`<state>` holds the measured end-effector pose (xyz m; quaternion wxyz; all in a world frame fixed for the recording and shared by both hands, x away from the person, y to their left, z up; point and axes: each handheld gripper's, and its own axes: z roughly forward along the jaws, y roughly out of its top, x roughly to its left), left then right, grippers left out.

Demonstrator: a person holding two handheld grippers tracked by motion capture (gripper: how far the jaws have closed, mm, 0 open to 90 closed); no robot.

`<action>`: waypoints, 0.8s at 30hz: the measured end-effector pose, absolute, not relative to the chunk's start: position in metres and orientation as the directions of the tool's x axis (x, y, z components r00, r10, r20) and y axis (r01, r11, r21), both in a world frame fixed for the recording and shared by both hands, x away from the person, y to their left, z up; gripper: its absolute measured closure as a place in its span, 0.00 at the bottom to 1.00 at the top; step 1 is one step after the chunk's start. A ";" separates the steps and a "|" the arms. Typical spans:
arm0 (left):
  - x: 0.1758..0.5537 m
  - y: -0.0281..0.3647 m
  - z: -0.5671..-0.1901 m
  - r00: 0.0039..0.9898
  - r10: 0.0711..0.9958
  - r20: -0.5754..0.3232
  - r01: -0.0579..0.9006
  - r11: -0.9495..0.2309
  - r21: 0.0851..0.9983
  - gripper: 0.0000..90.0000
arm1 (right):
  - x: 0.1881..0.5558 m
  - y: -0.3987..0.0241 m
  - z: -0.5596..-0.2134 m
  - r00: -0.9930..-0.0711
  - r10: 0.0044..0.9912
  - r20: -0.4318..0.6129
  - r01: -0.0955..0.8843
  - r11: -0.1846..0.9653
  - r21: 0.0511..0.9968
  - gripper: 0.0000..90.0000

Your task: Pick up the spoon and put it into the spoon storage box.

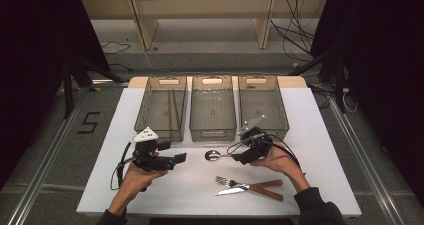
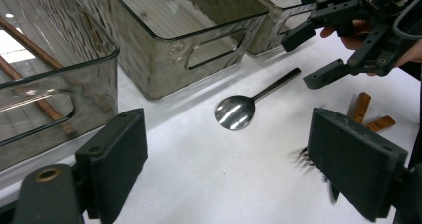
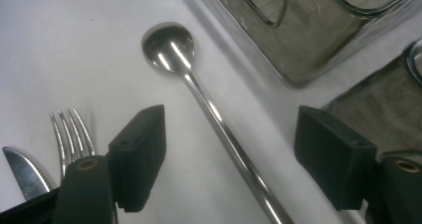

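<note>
White table [image 1: 150,195]; right gripper [image 1: 239,158] spread wide astride the spoon [image 3: 199,89] handle, bowl at eleven o'clock; light, stiff, slippery steel, best pinched mid-handle; left gripper [image 2: 224,169] released, empty.

From above, we see the spoon [image 1: 214,155] handle vanish under the right gripper [image 1: 239,158], so we cannot tell whether the jaws touch it. In the right gripper view, the handle runs off the bottom edge, and the knife [image 3: 22,171] and fork [image 3: 69,134] are cut by the jaw. In the left gripper view, the right jaw hides most of the fork; the chopsticks [image 2: 35,79] blur behind the bin [image 2: 64,92] wall.
</note>
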<state>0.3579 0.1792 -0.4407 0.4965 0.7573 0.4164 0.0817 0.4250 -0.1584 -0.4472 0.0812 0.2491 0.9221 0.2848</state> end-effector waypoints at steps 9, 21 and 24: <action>0.354 0.181 -0.446 0.633 0.720 -0.284 0.543 -0.152 0.826 0.17 | 0.437 -0.148 -0.449 -0.881 0.473 -0.018 0.399 0.761 0.511 0.41; 0.350 0.186 -0.450 0.633 0.723 -0.275 0.539 -0.156 0.828 0.18 | 0.442 -0.139 -0.462 -0.902 0.431 -0.024 0.382 0.823 0.421 0.58; 0.350 0.185 -0.452 0.632 0.723 -0.280 0.542 -0.154 0.826 0.18 | 0.443 -0.135 -0.463 -0.910 0.414 -0.036 0.366 0.839 0.403 0.62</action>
